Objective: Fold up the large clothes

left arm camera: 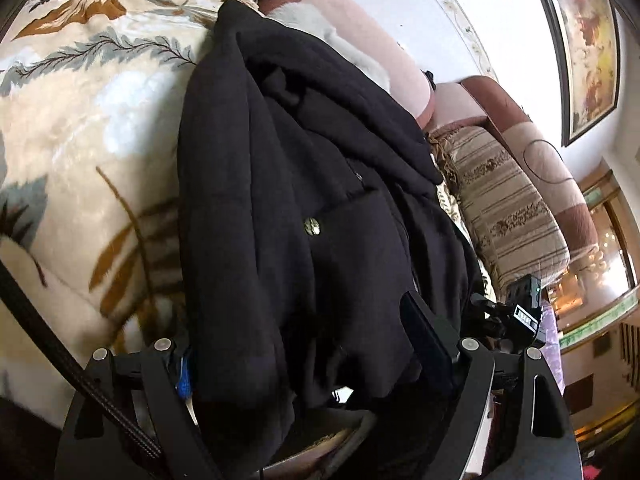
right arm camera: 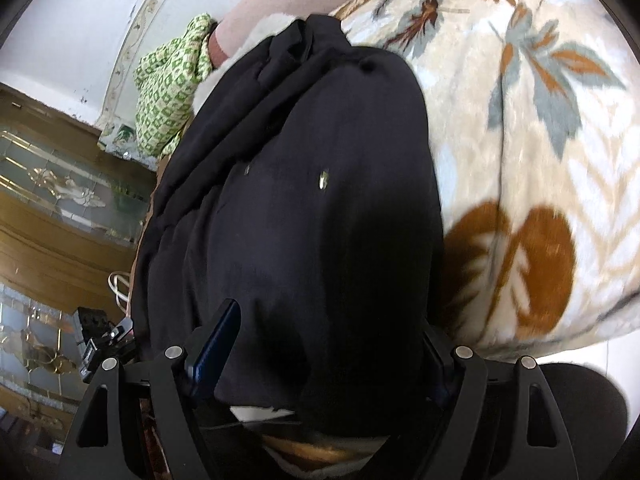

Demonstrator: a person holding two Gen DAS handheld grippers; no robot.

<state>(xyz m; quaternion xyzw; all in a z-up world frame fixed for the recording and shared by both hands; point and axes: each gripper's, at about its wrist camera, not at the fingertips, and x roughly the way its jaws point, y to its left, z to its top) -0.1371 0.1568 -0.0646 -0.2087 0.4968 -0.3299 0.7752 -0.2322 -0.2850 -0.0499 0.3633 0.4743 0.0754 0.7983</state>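
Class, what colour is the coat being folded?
Black coat, with a small metallic button; the left wrist view shows it best.

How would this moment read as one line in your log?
task: fold coat | black coat on floral blanket | left gripper: open, straddling coat | right gripper: open, straddling coat

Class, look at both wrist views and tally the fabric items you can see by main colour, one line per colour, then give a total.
Black: 1, the coat
Cream with leaf print: 1, the blanket
Green and white pattern: 1, the cloth
Beige striped: 1, the cushion
Total: 4
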